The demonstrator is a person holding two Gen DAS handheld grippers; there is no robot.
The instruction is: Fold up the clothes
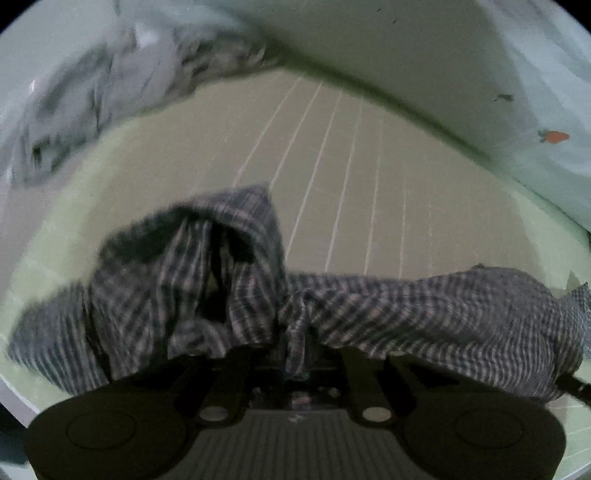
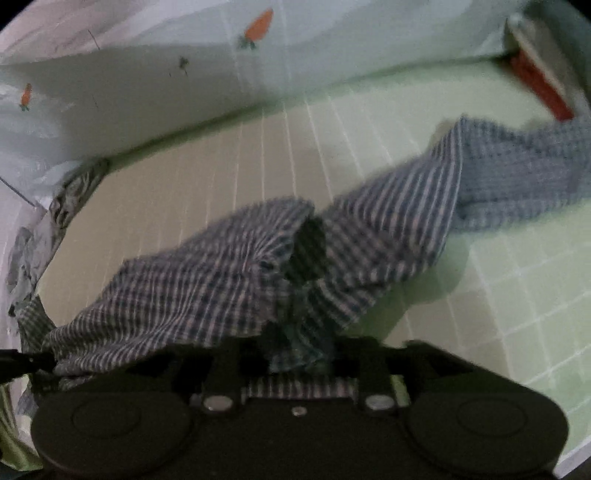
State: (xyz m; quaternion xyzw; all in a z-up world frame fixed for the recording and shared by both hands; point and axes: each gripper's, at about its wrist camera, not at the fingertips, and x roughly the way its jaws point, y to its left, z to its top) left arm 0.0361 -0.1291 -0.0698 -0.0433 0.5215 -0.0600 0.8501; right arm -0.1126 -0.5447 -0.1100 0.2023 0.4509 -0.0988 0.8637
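Left wrist view is showing the left gripper with its fingers clamping a bunched edge of the checked shirt, which is hanging lifted over the gridded green mat. The right gripper is pinching another bunch of the shirt the same way, so I judge the two are holding it up between them to spread it flat before folding. No brand or writing is readable; only carrot prints on the sheet behind.

pale green mat with white grid lines, checked shirt draped across it, grey crumpled clothes at its far edge
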